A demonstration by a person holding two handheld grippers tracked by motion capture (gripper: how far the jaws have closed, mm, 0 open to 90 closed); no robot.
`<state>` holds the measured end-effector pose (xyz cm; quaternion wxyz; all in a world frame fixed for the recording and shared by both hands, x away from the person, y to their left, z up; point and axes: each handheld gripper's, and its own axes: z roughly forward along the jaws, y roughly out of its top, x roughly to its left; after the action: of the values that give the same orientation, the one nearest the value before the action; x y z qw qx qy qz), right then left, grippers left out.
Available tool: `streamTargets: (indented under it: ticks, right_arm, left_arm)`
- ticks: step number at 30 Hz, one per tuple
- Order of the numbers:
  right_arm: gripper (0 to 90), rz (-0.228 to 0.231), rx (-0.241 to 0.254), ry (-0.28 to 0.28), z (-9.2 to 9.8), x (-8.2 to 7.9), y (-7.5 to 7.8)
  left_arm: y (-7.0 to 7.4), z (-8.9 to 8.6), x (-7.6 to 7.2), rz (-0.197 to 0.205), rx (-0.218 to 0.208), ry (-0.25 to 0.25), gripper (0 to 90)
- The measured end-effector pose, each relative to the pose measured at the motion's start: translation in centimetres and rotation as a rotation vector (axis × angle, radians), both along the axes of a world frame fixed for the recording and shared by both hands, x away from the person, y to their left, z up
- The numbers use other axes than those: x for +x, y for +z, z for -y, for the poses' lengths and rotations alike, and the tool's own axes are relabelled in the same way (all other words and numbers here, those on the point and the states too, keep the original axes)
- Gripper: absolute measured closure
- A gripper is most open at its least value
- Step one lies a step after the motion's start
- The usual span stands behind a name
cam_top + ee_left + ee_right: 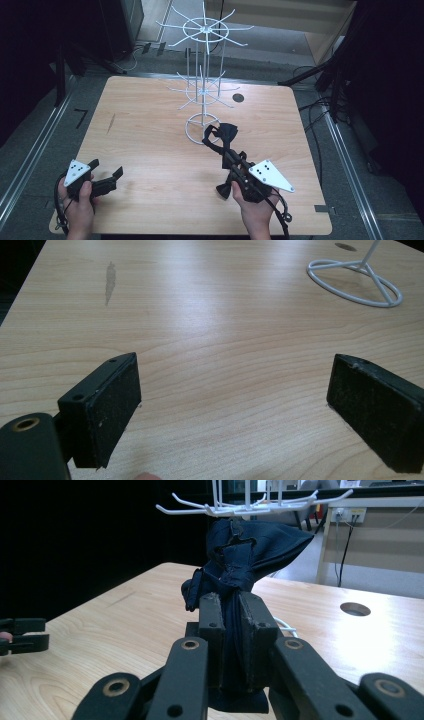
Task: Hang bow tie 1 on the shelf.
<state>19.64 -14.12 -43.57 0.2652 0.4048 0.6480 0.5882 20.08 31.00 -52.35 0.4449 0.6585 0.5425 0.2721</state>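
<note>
Right gripper (231,630) up off the desk (150,150), jaws pinched tight on a dark navy bow tie (250,550), fabric bunched between the pads and the bow itself standing proud above them. From the high view, bow tie (222,135) carried just beside the ring base of the white wire rack (202,95), strap looping out to the rack side. Looks like a hang-it-on-a-hook job, carry stage, not yet on any prong.

Left gripper (102,180) parked low at the near left corner of the desk, jaws spread wide, nothing between them; bare wood ahead in the left gripper view, the rack's ring base (355,282) off at the far right. Well apart from the action, out of the way.

Now, doing this well: pick one prong on the lower tier, nearest the gripper, and bring the strap loop rather than the bow up to its tip. Approach from outside the prong's end, loop held open and above the upturned tip, then lower and slide inward. Keep the pinch firm until the loop has clearly dropped behind the tip. Mind the neighbouring prongs: thin wire, light stand, likely to tip or spin if nudged. Slow rise, no sideways shove against the pole. Free gripper could steady the ring base if the rack starts to wobble. Release only with the tie's weight hanging from the wire.
</note>
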Motion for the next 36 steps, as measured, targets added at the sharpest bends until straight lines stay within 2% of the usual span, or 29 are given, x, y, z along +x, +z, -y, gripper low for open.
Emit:
streamTargets:
  ticks: [3,13,16,17,18,21,22,25,28,33,36]
  right_arm:
    - [82.6,0.011,-0.004,0.003,0.0,-0.1,0.3]
    - [82.7,0.057,0.027,-0.007,0.4,-0.6,1.0]
    - [82.6,0.094,0.048,-0.007,0.5,-0.6,1.0]
    - [82.6,0.094,0.048,-0.007,0.5,-0.6,1.0]
    - [82.5,0.128,0.053,-0.019,0.4,-0.7,0.8]
    - [82.5,0.152,0.058,-0.024,0.4,-0.6,0.7]
    - [82.5,0.175,0.066,-0.03,0.4,-0.6,0.5]
    - [82.5,0.186,0.07,-0.03,0.3,-0.7,0.5]
    - [82.5,0.216,0.082,-0.025,0.1,-0.7,0.5]
    - [82.4,0.229,0.106,-0.004,0.0,-0.8,1.0]
    - [82.4,0.235,0.099,0.014,-0.4,-0.8,1.2]
  left_arm:
    - [0.0,0.0,0.0,0.001,0.0,0.0,8.0]
    - [0.0,0.0,0.0,0.0,0.003,0.001,8.0]
    - [0.0,0.1,0.0,0.0,0.005,0.002,8.0]
    - [0.0,0.1,0.0,0.0,0.004,0.002,8.0]
    - [0.0,0.0,0.0,0.0,0.004,0.002,8.0]
    - [0.0,0.0,0.0,0.0,0.003,0.002,8.0]
    - [0.0,0.0,0.0,0.001,0.002,0.001,8.0]
    - [0.0,0.0,0.0,0.001,0.002,0.001,8.0]
    - [0.0,0.0,0.0,0.001,0.002,0.001,8.0]
    - [0.0,0.0,0.0,0.001,0.002,0.001,8.0]
    - [0.0,0.0,0.0,0.001,0.003,0.001,8.0]
